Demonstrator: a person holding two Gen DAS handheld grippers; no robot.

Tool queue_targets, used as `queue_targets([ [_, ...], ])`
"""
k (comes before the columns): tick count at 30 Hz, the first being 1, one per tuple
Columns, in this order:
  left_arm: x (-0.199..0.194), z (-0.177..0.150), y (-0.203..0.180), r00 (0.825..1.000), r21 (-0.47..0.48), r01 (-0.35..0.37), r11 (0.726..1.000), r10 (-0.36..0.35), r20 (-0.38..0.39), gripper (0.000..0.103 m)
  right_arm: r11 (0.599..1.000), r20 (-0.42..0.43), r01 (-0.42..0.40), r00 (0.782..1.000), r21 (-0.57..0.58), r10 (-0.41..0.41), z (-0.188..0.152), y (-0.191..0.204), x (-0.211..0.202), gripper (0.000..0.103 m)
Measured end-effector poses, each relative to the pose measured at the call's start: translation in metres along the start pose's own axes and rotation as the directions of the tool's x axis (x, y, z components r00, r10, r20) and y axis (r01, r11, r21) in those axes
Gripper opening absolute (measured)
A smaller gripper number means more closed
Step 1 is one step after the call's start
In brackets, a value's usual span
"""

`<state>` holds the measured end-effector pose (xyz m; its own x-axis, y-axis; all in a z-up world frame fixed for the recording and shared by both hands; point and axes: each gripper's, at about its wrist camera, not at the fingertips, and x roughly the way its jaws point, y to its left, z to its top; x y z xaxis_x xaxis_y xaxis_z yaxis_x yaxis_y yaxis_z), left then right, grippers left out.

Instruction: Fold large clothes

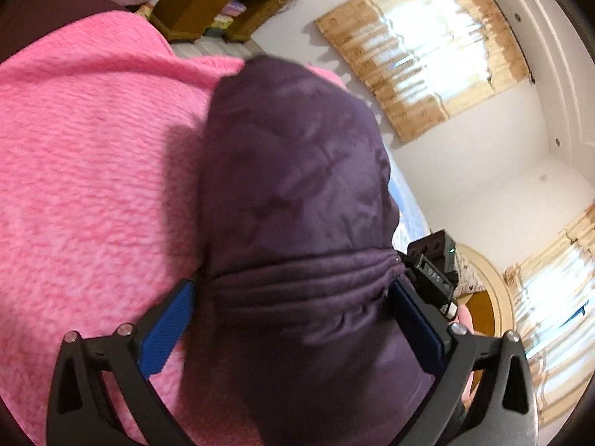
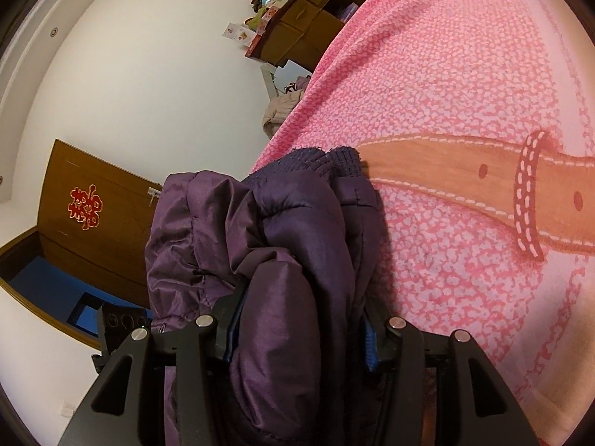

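Observation:
A dark purple padded jacket [image 1: 293, 200] hangs over the pink bedspread [image 1: 89, 171]. My left gripper [image 1: 293, 297] is shut on a thick bunched fold of the jacket, its blue-padded fingers [image 1: 167, 330] pressing on either side. In the right wrist view my right gripper [image 2: 297, 319] is shut on another bunch of the same jacket [image 2: 275, 230], whose ribbed knit hem [image 2: 327, 160] rests against the bedspread [image 2: 446, 74]. Both sets of fingertips are hidden by fabric.
The bedspread carries a printed orange belt pattern [image 2: 483, 186]. A wooden cabinet [image 1: 219, 0] with folded clothes stands beyond the bed. Curtained windows [image 1: 427, 48] are on the wall. A wooden door [image 2: 93, 215] with a red decoration shows at the left.

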<state>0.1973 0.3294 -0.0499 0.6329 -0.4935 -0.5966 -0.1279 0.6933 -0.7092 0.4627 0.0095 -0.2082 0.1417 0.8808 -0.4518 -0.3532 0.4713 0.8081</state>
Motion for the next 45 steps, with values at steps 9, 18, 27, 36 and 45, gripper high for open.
queue_targets([
  [9,-0.039,-0.028,-0.057,0.947,0.266,-0.283,0.921,0.225,0.228,0.103,0.999,0.077,0.001,0.997,-0.036,0.002,-0.008,0.004,-0.041,0.059],
  [18,-0.06,-0.049,-0.099,0.894,0.39,-0.399,0.83,0.258,0.366,0.103,0.923,0.292,0.355,0.908,-0.148,-0.302,-0.037,0.065,-0.127,0.062],
  [27,-0.096,-0.08,-0.13,0.813,0.474,-0.553,0.686,0.319,0.488,0.103,0.716,0.545,0.604,0.753,-0.349,-0.369,-0.152,0.188,-0.172,0.073],
  [36,-0.123,-0.1,-0.146,0.799,0.486,-0.559,0.671,0.282,0.53,0.103,0.638,0.611,0.629,0.734,-0.445,-0.297,-0.205,0.255,-0.175,0.073],
  [45,-0.12,-0.102,-0.147,0.813,0.502,-0.542,0.675,0.269,0.516,0.103,0.626,0.598,0.621,0.747,-0.471,-0.292,-0.213,0.266,-0.162,0.073],
])
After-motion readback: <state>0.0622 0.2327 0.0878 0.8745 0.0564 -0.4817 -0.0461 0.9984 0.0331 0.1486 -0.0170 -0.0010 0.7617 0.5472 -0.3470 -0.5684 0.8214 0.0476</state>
